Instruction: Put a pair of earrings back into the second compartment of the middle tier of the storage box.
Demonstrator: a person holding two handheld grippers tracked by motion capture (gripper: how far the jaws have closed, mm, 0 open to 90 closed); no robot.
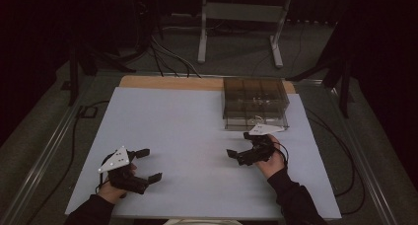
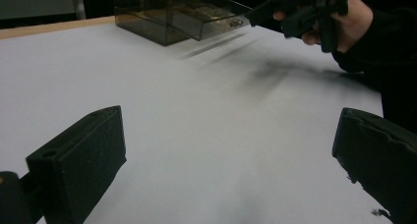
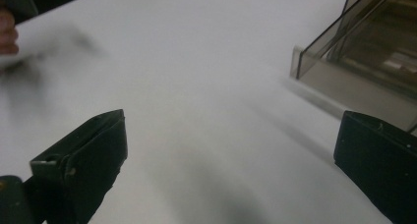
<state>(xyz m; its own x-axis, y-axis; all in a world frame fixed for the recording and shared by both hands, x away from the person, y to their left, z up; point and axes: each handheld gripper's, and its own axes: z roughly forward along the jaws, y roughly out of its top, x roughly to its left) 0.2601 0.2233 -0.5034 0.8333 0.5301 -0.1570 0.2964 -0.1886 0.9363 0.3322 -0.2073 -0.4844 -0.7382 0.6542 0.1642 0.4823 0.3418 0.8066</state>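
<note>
A smoky see-through drawer box point(image 1: 255, 102) stands at the far right of the white sheet point(image 1: 182, 131). Its lowest drawer point(image 2: 211, 20) sticks out a little toward me, with small metallic bits inside. My right gripper point(image 1: 239, 146) hovers just in front of the box point(image 3: 364, 52), jaws wide open and empty over bare sheet point(image 3: 206, 86). Near the front left edge my left gripper point(image 1: 149, 165) is held open, nothing between its jaws. In the left gripper view the right gripper point(image 2: 295, 10) and its hand show beside the box point(image 2: 162, 13).
A wooden board edge point(image 1: 167, 82) shows behind the sheet. Beyond the table stands a metal frame point(image 1: 241, 22), with cables point(image 1: 167, 57) on the floor. A metal rail point(image 1: 44, 156) runs along the left side.
</note>
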